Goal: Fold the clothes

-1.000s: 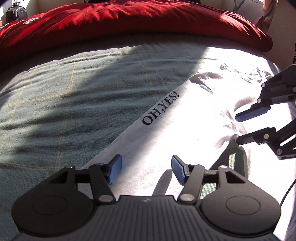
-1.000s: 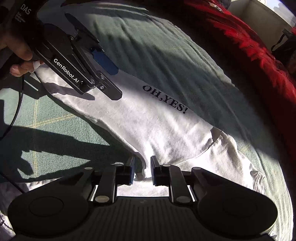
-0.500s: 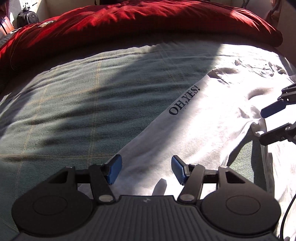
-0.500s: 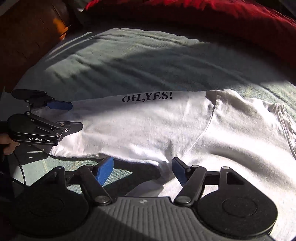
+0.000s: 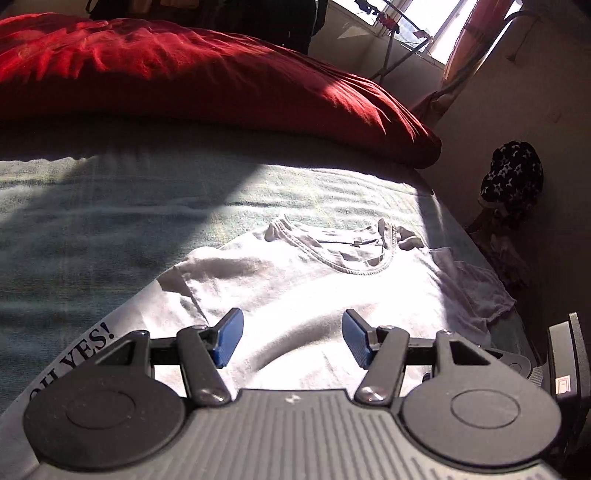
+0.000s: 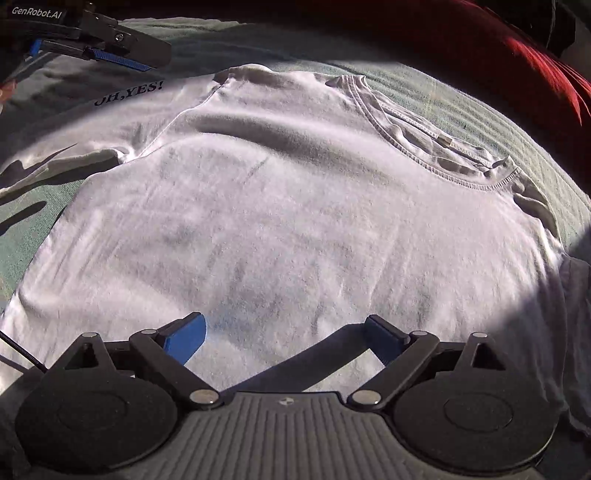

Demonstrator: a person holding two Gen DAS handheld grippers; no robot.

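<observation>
A white T-shirt [image 6: 295,206] lies flat on the green bedspread [image 5: 92,229], its collar [image 5: 343,254] toward the far side. One side is folded over and shows the print "OH,YES!" [image 6: 129,94]. My left gripper [image 5: 291,338] hovers over the shirt below the collar, open, with nothing between its blue pads. In the right wrist view it shows at the top left [image 6: 110,55], near the print. My right gripper [image 6: 291,334] points down over the shirt's chest. Its jaws are opening wide and nothing is between them.
A red duvet [image 5: 221,81] is heaped along the far side of the bed. To the right the bed ends at a wall [image 5: 517,110], with a dark star-patterned cloth [image 5: 513,177] beside it. A sunlit window [image 5: 424,26] is at the back.
The right jaws went from nearly shut at the shirt's edge to wide open, and the right gripper swung over the chest. The left gripper turned right, from the print toward the collar.
</observation>
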